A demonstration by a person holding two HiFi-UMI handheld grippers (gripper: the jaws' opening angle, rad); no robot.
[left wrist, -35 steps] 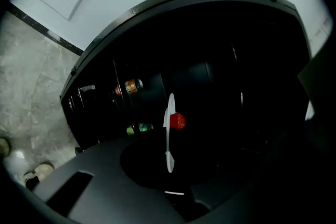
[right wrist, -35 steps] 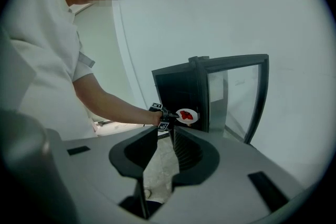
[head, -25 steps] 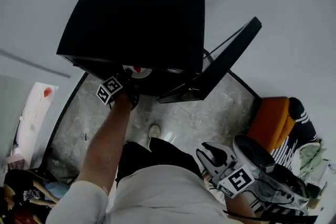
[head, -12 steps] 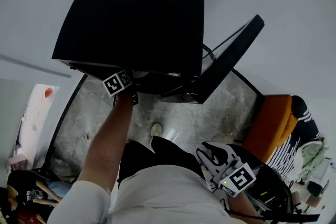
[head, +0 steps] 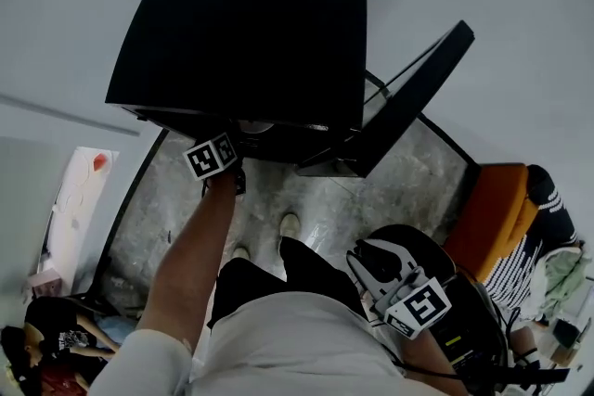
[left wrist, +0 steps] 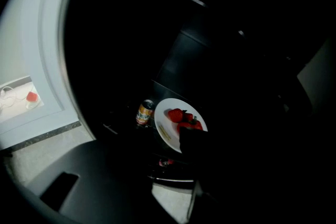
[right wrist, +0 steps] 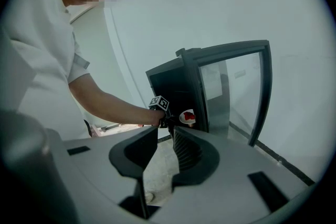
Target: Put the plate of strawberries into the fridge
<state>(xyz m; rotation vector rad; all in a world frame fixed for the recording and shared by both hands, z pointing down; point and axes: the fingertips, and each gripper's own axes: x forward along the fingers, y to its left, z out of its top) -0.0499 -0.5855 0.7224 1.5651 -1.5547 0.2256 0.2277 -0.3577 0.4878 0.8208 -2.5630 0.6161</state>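
Black box fridge, glass door open. Right gripper low, jaws spread, empty. Left gripper at fridge mouth, jaws clenched on rim of round white plate of strawberries. Plate inside fridge, tilted, long axis upper-left to lower-right, just beside small orange drink can.

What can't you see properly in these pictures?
Fridge shelves: head view, the fridge's top hides them; left gripper view, too dark.
Plate, lower right edge: left gripper view, a dark shape covers it.
Left gripper hold on the plate: its view too dark to tell.
Can label: left gripper view, too small.
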